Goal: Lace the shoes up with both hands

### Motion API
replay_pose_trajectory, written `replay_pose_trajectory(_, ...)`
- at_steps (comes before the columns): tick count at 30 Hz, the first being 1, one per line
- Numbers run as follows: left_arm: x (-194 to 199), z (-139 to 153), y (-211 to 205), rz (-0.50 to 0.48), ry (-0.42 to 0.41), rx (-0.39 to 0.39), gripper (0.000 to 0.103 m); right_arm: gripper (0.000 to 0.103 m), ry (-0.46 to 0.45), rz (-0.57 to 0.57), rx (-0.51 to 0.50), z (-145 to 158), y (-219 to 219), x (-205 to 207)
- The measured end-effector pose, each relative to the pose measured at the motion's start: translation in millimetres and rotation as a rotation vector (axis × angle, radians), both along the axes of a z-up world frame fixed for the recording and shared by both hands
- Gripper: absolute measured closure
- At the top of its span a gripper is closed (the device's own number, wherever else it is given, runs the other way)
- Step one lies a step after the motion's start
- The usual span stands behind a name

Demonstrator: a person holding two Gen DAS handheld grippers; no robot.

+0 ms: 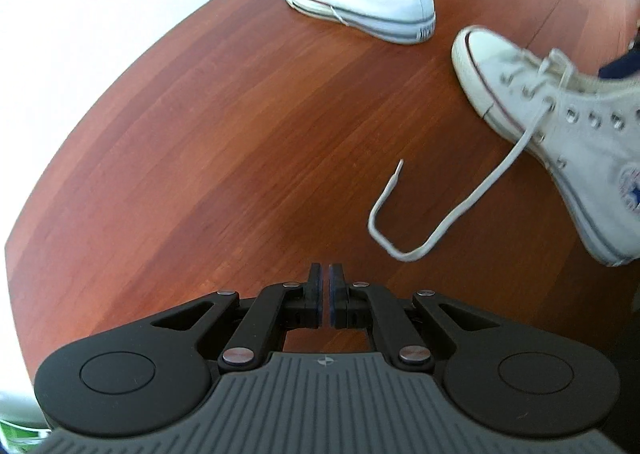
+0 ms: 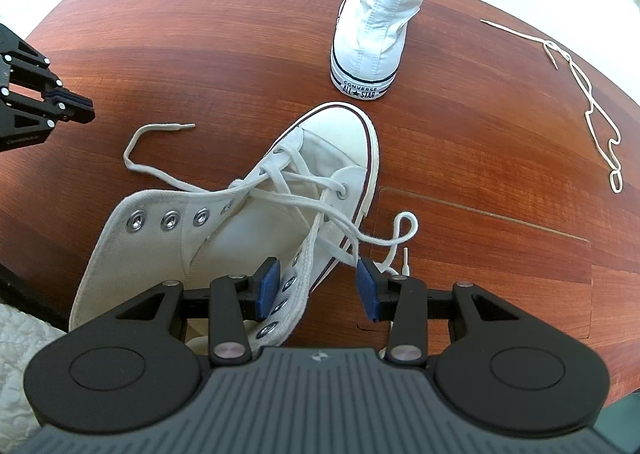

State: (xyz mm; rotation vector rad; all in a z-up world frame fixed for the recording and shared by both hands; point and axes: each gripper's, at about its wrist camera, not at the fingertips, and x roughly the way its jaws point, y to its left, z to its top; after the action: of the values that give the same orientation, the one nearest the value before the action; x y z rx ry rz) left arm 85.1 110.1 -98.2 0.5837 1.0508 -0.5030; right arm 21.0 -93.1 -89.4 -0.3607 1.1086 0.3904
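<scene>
Left gripper (image 1: 328, 269): low over the wooden table (image 1: 200, 158), pads pressed together, empty.
Right gripper (image 2: 318, 278): spread wide astride the near shoe's (image 2: 224, 222) eyelet edge, gripping nothing.
Lace (image 2: 160, 170): partly threaded, ends loose on table.
Second shoe (image 2: 372, 42): upright, farther back.

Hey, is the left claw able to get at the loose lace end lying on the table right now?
Probably yes. The lace end lies on bare table, ahead and to the right of the left claw, with nothing between them. That claw is shut and must open first.
</scene>
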Motion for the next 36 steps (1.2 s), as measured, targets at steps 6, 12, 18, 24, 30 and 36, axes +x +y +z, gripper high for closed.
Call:
replay_pose_trajectory(6,-1.7,4.5,-19.4,-0.055,0.008,-0.051,0.099,0.059,-0.002,-0.001,0.0,0.6,-0.2,-0.7)
replay_pose_trajectory(12,-4.7,8.1,-38.5,-0.117,0.043,-0.129,0.085,0.056,-0.009,-0.006,-0.002,1.4,-0.3,-1.2)
replay_pose_trajectory(18,-16.3,10.0,-64.7,-0.27,0.019,-0.174,0.073,0.056,-0.011,-0.003,0.002,2.1,-0.9,-1.2)
replay_pose_trajectory(24,-25.5,6.0,-89.5,-0.454,-0.041,-0.132,0.075,0.056,-0.01,0.003,0.008,1.8,-1.4,-0.4)
replay_pose_trajectory(30,-28.3,0.4,-110.5,-0.612,-0.07,-0.1,0.075,0.056,-0.008,-0.003,0.014,1.0,-1.7,-0.5)
replay_pose_trajectory(36,-29.9,-5.3,-124.1,-0.719,-0.075,-0.08,0.086,0.056,-0.006,-0.009,0.018,0.4,-2.6,-0.5)
